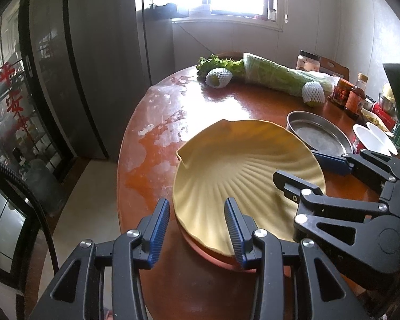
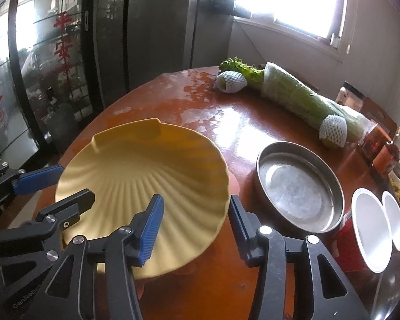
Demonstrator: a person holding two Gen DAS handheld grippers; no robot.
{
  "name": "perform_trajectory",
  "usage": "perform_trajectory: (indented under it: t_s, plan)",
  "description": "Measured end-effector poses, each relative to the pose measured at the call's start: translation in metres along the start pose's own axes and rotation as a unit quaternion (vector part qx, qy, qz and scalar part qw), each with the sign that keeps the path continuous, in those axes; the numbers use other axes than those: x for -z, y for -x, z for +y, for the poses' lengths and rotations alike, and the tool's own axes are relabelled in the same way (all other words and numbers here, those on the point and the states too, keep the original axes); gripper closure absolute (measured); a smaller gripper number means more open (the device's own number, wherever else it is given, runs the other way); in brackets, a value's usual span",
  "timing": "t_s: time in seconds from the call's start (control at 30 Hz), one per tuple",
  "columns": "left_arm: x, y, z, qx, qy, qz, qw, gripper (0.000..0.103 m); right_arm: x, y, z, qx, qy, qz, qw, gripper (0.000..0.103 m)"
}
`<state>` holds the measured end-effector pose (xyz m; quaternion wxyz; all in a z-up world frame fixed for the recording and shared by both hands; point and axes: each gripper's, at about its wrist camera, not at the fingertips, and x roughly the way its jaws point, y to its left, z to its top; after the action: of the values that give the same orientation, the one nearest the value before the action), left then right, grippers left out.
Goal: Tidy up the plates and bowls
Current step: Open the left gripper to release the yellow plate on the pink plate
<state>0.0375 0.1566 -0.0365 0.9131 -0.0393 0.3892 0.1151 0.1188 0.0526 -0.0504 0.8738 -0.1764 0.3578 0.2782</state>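
A yellow shell-shaped plate (image 1: 242, 176) (image 2: 146, 176) rests on a pink plate (image 1: 216, 258) (image 2: 234, 184) on the round brown table (image 1: 226, 106). My left gripper (image 1: 197, 229) is open, its jaws straddling the plate's near-left rim. My right gripper (image 2: 196, 226) is open across the plate's right rim; it also shows in the left wrist view (image 1: 306, 168). A steel pan (image 1: 320, 136) (image 2: 298, 186) sits to the right of the plates. Two white bowls (image 1: 374, 138) (image 2: 378, 226) stand further right.
Wrapped greens (image 2: 301, 98) and two foam-netted fruits (image 2: 232, 81) (image 2: 333, 130) lie at the back of the table. Bottles and jars (image 1: 354, 96) crowd the right side. A grey cabinet and glass doors (image 1: 26, 93) stand left of the table.
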Motion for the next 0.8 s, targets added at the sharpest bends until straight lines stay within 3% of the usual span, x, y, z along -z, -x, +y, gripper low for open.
perform_trajectory:
  t_s: [0.6,0.8]
  plan:
    - [-0.007,0.005,0.000,0.002,0.010,-0.015,0.9998,0.053,0.002,0.007,-0.003,-0.015,-0.023,-0.006,1.000,0.050]
    - [-0.009,0.008,-0.001,-0.004,0.009,-0.020,0.9997,0.048,0.003,0.013,-0.011,-0.019,-0.039,-0.016,0.999,0.043]
